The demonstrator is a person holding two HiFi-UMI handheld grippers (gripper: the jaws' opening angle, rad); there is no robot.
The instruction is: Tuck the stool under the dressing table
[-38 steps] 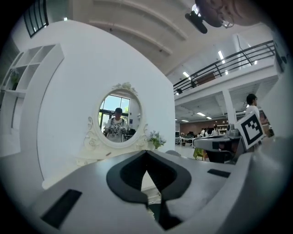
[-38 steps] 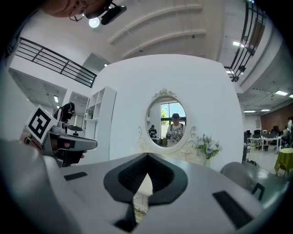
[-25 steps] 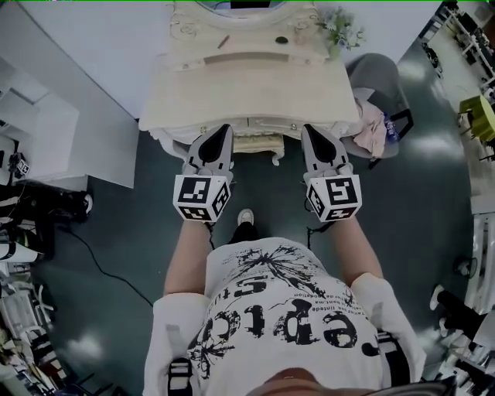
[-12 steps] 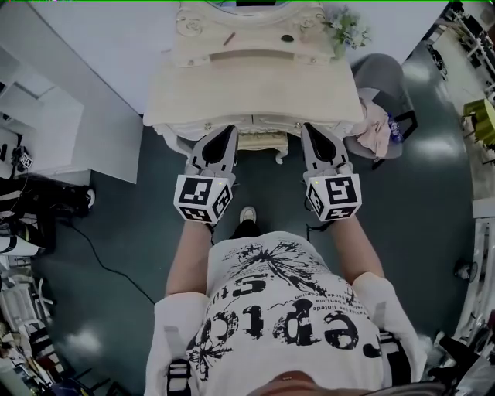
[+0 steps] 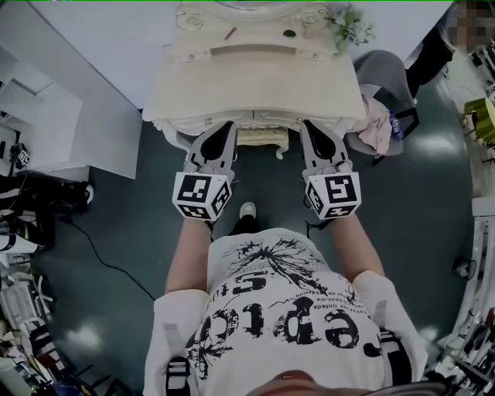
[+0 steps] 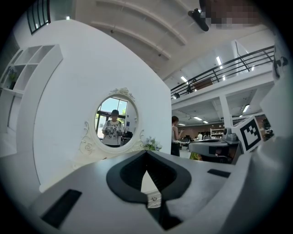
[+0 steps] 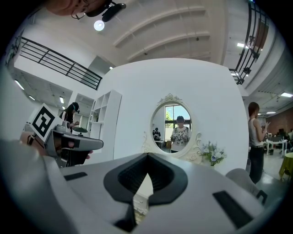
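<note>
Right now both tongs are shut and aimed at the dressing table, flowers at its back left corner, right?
No: the flowers stand at the back right corner of the dressing table, as the head view shows. The left tongs and right tongs are indeed shut and aimed at it.

A white short-sleeved T-shirt [image 5: 286, 309] printed with a black splatter graphic and black lettering is worn, and black straps [image 5: 179, 376] are seen over it at 7 o'clock of the head view. Dark trousers [image 5: 246, 227] and a white shoe [image 5: 247, 210] are seen at the shirt's 12 o'clock. The left gripper [image 5: 220, 133] and right gripper [image 5: 313, 131] are moulded in grey and lined with black ribbed pads [image 6: 124, 175]. Each is backed by a white cube [image 5: 202, 196] printed with black square markers. A small screw [image 6: 153, 198] is seen at 6 o'clock of the left gripper's pads.
</note>
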